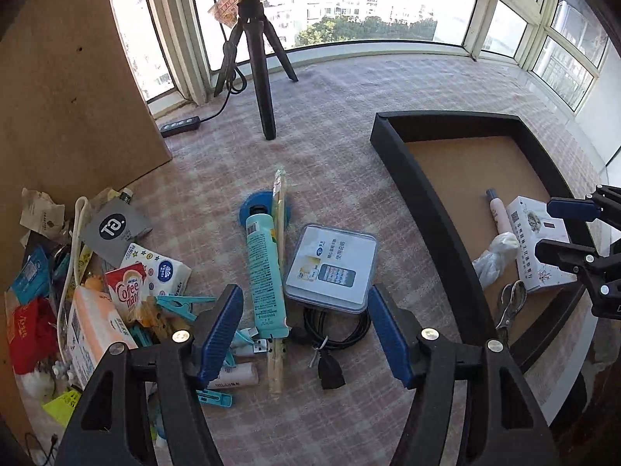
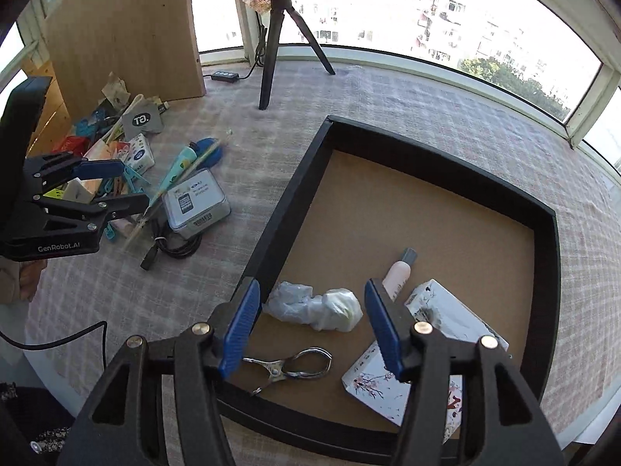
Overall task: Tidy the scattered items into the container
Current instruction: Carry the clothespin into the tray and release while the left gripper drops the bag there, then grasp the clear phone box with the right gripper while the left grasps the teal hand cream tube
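My left gripper (image 1: 304,334) is open and empty, low over the scattered pile: a teal tube (image 1: 264,279), a wooden stick (image 1: 278,256), a clear plastic case (image 1: 332,268) and a black cable (image 1: 333,330) lie between its fingers. My right gripper (image 2: 308,326) is open and empty above the black tray (image 2: 271,217), over a crumpled plastic bag (image 2: 318,305). In the tray also lie metal tongs (image 2: 291,367), a pink bottle (image 2: 398,272) and a white box (image 2: 423,353). The left gripper also shows in the right wrist view (image 2: 134,184).
A pile of packets, tissue packs and clothes pegs (image 1: 116,291) lies at the left by a wooden board (image 1: 70,97). A black tripod (image 1: 260,77) and a power strip (image 1: 180,126) stand at the back by the windows. A checked cloth (image 1: 330,136) covers the table.
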The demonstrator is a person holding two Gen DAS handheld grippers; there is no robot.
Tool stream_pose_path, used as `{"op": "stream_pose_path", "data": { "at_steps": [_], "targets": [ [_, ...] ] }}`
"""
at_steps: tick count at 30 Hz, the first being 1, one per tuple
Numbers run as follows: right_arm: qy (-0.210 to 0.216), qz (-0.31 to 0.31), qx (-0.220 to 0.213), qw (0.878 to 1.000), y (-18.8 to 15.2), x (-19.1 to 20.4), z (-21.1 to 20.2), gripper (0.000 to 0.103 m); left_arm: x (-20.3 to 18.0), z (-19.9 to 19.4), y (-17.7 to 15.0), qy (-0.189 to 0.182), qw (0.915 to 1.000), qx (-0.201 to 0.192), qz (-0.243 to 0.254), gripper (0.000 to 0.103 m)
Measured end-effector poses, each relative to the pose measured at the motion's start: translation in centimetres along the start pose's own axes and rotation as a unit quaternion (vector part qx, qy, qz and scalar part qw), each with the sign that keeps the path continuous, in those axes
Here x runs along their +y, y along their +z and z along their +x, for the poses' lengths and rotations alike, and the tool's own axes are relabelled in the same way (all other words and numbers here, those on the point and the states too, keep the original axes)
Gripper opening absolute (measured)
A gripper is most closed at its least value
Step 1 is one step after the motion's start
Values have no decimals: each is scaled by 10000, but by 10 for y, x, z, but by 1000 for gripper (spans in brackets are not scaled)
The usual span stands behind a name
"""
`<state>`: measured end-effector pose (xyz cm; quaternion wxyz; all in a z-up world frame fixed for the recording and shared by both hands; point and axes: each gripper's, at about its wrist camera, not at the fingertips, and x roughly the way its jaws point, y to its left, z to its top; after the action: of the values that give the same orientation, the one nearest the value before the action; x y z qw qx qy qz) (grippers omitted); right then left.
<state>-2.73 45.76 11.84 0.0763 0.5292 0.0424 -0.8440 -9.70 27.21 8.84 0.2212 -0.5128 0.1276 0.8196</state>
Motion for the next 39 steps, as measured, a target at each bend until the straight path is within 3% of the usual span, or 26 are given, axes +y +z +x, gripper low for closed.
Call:
{"op": "stream_pose_path", "data": {
  "at_steps": [4, 10, 17, 25, 39],
  "targets": [
    [308, -352, 39, 9989, 16, 22, 13, 64, 25, 17, 1, 21, 9995, 217, -234, 62],
    [705, -771, 271, 9942, 34, 52, 42, 65, 45, 42, 4, -17, 9975, 492, -499, 60],
    [1041, -1182, 515, 9862, 50, 87, 74, 66, 59, 64, 13, -382, 9939, 705, -759, 59],
    [1157, -1297, 712, 9822, 63, 95, 100, 66, 57, 77, 21, -393, 9932, 779, -776, 59],
    [983, -1878, 723, 9746, 85, 111, 119, 72, 73, 95, 25, -212, 9900, 1007, -964, 57]
  ]
}}
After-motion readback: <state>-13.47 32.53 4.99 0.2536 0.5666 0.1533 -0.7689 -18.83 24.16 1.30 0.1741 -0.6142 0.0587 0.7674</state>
